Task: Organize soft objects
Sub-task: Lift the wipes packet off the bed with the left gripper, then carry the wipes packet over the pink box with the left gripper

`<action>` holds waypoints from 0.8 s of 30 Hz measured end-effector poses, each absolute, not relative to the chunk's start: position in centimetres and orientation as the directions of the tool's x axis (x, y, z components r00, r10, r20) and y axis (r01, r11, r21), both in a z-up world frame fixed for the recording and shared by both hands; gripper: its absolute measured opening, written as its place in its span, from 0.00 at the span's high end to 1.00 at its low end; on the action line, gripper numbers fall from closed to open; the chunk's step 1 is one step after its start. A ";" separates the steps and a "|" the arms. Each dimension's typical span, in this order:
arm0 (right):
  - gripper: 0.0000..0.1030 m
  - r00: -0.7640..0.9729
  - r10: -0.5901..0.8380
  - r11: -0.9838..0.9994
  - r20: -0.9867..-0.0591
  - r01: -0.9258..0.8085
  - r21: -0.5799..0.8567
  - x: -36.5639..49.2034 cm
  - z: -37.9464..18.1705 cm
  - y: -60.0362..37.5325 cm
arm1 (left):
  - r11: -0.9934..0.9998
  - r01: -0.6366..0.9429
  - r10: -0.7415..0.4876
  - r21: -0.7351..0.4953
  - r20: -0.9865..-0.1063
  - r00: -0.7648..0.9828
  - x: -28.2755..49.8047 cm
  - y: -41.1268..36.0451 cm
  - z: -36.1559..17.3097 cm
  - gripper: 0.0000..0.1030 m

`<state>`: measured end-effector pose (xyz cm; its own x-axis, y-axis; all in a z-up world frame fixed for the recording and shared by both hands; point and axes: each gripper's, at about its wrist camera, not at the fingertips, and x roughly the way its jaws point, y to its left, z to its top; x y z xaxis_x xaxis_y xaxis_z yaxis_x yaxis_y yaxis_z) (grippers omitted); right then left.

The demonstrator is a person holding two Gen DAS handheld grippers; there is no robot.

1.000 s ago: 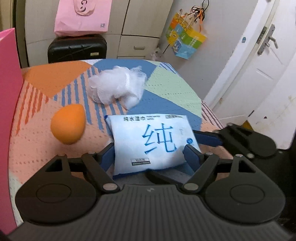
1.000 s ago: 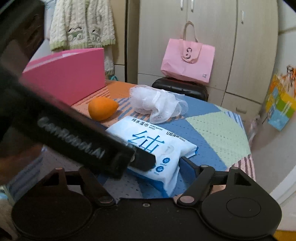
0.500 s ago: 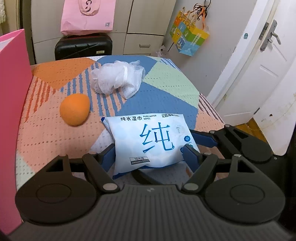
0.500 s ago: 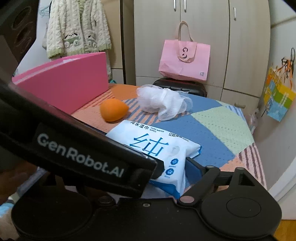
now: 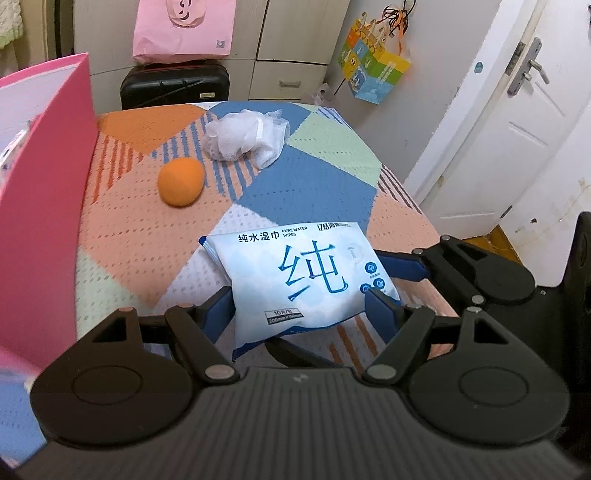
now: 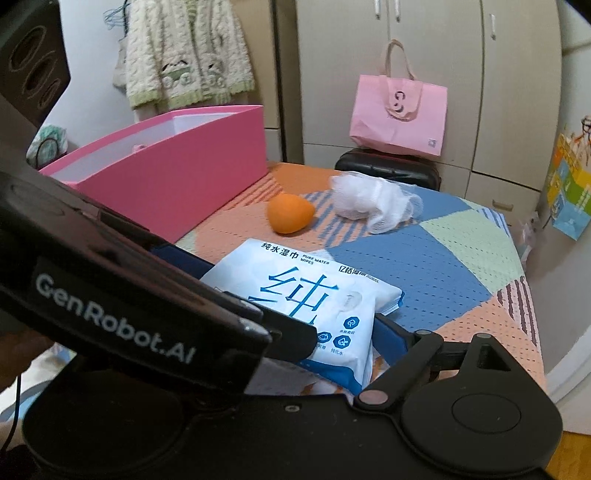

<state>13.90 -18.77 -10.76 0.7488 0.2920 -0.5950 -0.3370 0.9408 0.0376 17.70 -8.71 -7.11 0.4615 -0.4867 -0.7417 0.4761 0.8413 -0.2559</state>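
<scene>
A white and blue pack of wet wipes (image 5: 295, 280) is held above the patterned table between the blue pads of my left gripper (image 5: 299, 306), which is shut on its near end. The pack also shows in the right wrist view (image 6: 306, 295). My right gripper (image 6: 332, 332) sits at the pack's right side; one blue finger (image 6: 388, 336) lies by it, and the left gripper's body hides the other. An orange sponge egg (image 5: 181, 181) and a white mesh bath puff (image 5: 247, 136) lie farther back on the table. A pink box (image 6: 166, 170) stands at the left.
The table's right edge (image 5: 406, 199) drops toward a white door (image 5: 517, 122). A black suitcase (image 5: 173, 83) with a pink bag (image 5: 184, 29) on it stands behind the table. A colourful bag (image 5: 373, 70) hangs on the wall.
My left gripper has risen and drawn back with the wipes pack; the sponge and puff look farther away. The pink box has come more into view at left.
</scene>
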 end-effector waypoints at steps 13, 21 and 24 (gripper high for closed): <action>0.11 0.737 0.312 0.907 -0.599 -0.419 -0.043 8.3 -8.9 -13.8 | 0.837 0.488 -0.492 -0.247 -0.728 0.476 11.4 -3.5 -4.6 0.27; 0.12 0.752 0.360 0.862 -0.553 -0.494 -0.111 5.6 -6.4 -10.4 | 0.850 0.485 -0.473 -0.207 -0.704 0.529 7.8 0.5 -1.6 0.27; 0.12 0.746 0.395 0.848 -0.537 -0.521 -0.099 5.5 -4.9 -9.1 | 0.859 0.473 -0.464 -0.195 -0.686 0.561 7.0 2.2 -0.4 0.27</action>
<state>5.45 -9.06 -4.90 0.7456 0.3952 -0.5365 -0.5205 0.8481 -0.0987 7.01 2.16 -0.42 0.5609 -0.4642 -0.6855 0.4733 0.8591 -0.1946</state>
